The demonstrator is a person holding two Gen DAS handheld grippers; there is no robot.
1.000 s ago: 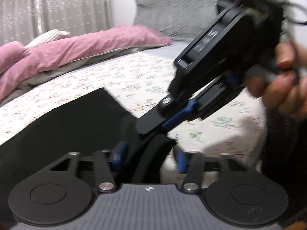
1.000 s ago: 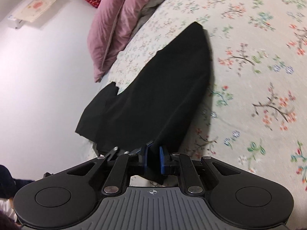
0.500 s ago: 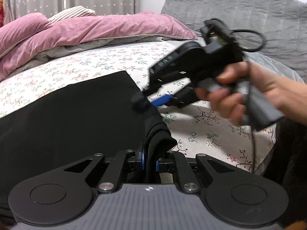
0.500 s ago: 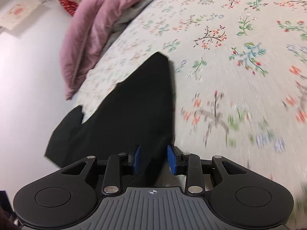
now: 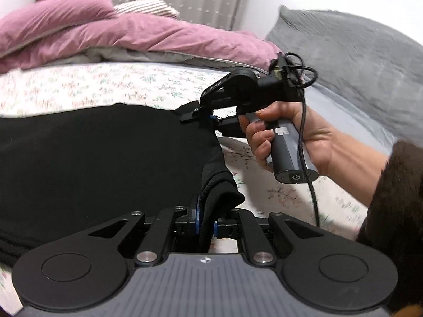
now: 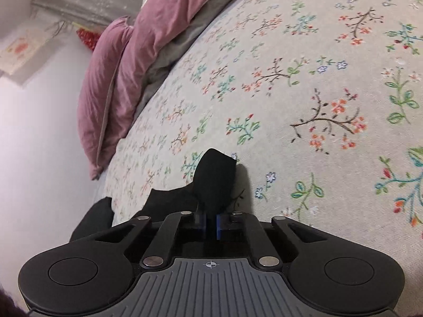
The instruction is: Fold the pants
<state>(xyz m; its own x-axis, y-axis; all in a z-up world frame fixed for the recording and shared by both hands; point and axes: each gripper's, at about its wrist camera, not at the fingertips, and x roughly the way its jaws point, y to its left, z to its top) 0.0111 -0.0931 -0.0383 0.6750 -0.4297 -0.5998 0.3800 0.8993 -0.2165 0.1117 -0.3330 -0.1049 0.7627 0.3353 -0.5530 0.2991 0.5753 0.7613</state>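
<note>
The pants (image 5: 100,158) lay on the floral bed (image 6: 304,92). The left gripper (image 5: 207,219) pinched a bunched corner; the right gripper (image 6: 210,223), jaws just closing, apparently clamped another black fold.

Left gripper (image 5: 206,218) clamped on black pants (image 5: 105,158)

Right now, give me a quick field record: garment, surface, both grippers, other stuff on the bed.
garment: black pants, spread flat on the bed
surface: floral bedsheet
left gripper: shut on a bunched corner of the pants
right gripper: jaws just closed, shut on another corner of the pants
right hand: wrapped around the gripper handle
bedding: pink duvet and grey pillow at the far side
</note>
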